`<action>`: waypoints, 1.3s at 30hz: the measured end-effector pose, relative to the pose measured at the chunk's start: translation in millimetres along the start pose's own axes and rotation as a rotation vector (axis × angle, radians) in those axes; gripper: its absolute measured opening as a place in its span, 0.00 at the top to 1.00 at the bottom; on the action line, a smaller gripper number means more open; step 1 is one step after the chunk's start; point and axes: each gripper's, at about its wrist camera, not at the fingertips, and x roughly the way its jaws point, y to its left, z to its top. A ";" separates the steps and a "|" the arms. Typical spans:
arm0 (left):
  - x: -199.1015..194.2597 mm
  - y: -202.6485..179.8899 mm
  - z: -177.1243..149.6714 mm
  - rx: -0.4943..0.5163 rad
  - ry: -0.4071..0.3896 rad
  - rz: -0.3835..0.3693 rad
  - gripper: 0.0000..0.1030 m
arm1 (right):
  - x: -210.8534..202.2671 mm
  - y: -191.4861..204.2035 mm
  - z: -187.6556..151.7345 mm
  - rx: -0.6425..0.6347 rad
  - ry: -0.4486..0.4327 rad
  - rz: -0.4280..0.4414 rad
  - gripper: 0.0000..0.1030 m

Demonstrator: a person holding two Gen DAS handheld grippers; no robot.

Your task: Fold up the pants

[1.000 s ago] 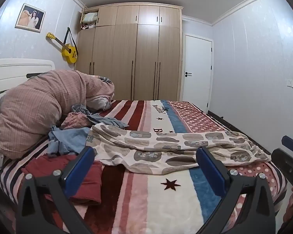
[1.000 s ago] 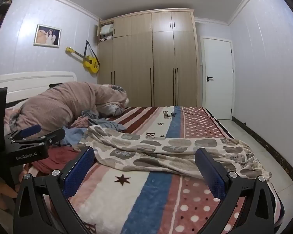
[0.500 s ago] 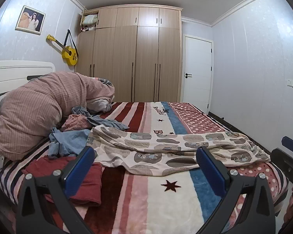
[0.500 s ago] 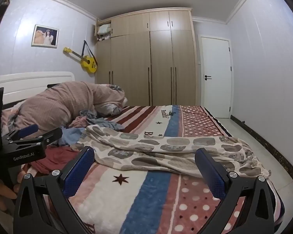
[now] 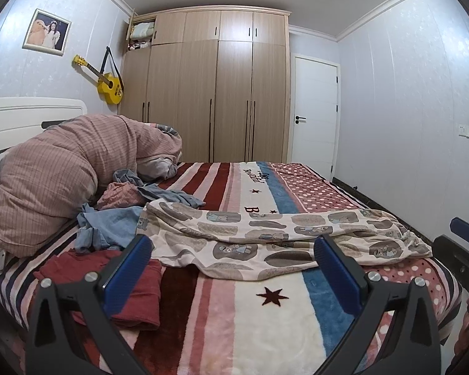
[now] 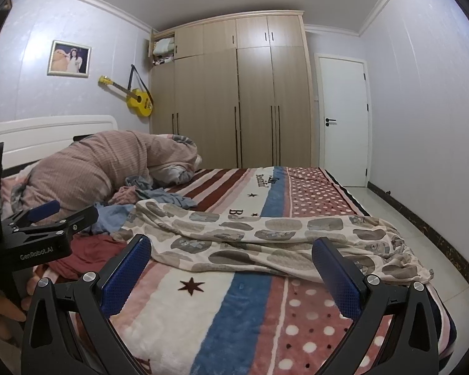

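- Left wrist view shows the left tongs (image 5: 234, 268) released, blue pads spread wide with nothing between them, hovering above the near edge of the bed (image 5: 275, 318).
- Right wrist view shows the right tongs (image 6: 231, 268) likewise released and empty, above the same near edge, further toward the bed's right side.
- Patterned pants (image 5: 265, 234), cream with grey patches, lie stretched crosswise over the striped blanket, reaching from the clothes pile on the left to the bed's right edge, where the bunched end hangs at the corner.
- Pants are rumpled, not yet folded, and neither pair of tongs touches them.
- A dark red garment (image 5: 109, 278) lies at the near left corner, just beside the pants.
- Blue clothing (image 5: 109, 225) and a pinkish piece (image 5: 122, 195) are heaped behind it, touching the pants' left end.
- A bulky pink striped duvet (image 5: 62, 172) is piled against the white headboard (image 5: 25, 112) at the left edge.
- A hand (image 6: 0, 309) holding the left tongs' body shows at the lower left of the right wrist view.
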 end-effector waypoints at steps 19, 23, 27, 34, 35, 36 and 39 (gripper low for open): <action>3.0 1.6 -4.4 0.003 0.008 0.000 0.01 | 0.4 -2.9 -5.8 0.006 0.007 -0.005 0.00; 3.1 1.8 -4.4 -0.001 0.008 -0.001 0.01 | 1.2 -2.7 -4.5 0.004 0.006 -0.003 0.00; 4.0 2.7 -7.2 -0.001 0.010 -0.003 0.01 | 1.5 -3.1 -4.0 0.005 0.007 -0.002 0.00; 4.9 3.2 -8.6 0.001 0.012 0.000 0.01 | 2.3 -3.6 -4.7 0.007 0.009 -0.002 0.00; 5.4 3.0 -9.0 0.002 0.013 0.000 0.01 | 2.6 -3.5 -5.9 0.007 0.009 -0.001 0.00; 6.0 3.1 -9.4 0.004 0.015 0.001 0.01 | 2.7 -3.5 -6.7 0.007 0.010 0.000 0.00; 8.9 2.6 -9.4 0.005 0.022 -0.001 0.01 | 7.3 -4.5 -10.3 0.012 0.016 0.001 0.00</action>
